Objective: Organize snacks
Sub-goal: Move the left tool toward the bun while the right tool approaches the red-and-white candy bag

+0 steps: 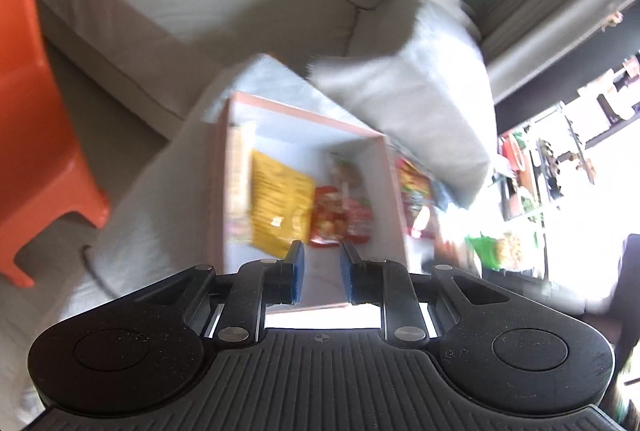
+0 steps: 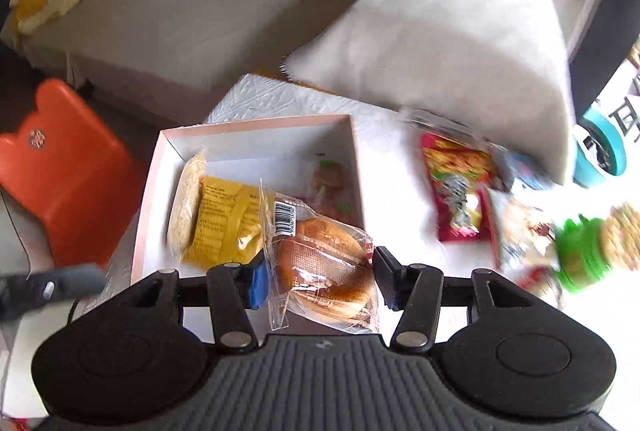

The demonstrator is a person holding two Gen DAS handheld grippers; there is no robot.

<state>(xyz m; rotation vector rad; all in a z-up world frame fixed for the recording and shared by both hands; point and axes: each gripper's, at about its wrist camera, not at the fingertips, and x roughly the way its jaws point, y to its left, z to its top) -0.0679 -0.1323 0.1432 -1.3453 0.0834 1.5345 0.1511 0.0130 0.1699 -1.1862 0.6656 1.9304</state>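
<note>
A pink-rimmed white box (image 2: 352, 135) stands on a white-covered table. It holds a yellow packet (image 2: 224, 223), a pale round cracker pack (image 2: 186, 203) and red snack packets (image 1: 332, 219). My right gripper (image 2: 320, 275) is shut on a wrapped bread bun (image 2: 328, 263) and holds it over the box's near right part. My left gripper (image 1: 322, 267) is open and empty above the box's near edge (image 1: 394, 187). The yellow packet also shows in the left wrist view (image 1: 280, 207).
Loose snacks lie right of the box: a red packet (image 2: 460, 191), a green-topped pack (image 2: 584, 255). A grey sofa (image 2: 200, 11) with a cushion (image 2: 460, 31) is behind. An orange stool (image 2: 68, 171) stands left. A blue tape roll (image 2: 600, 151) is far right.
</note>
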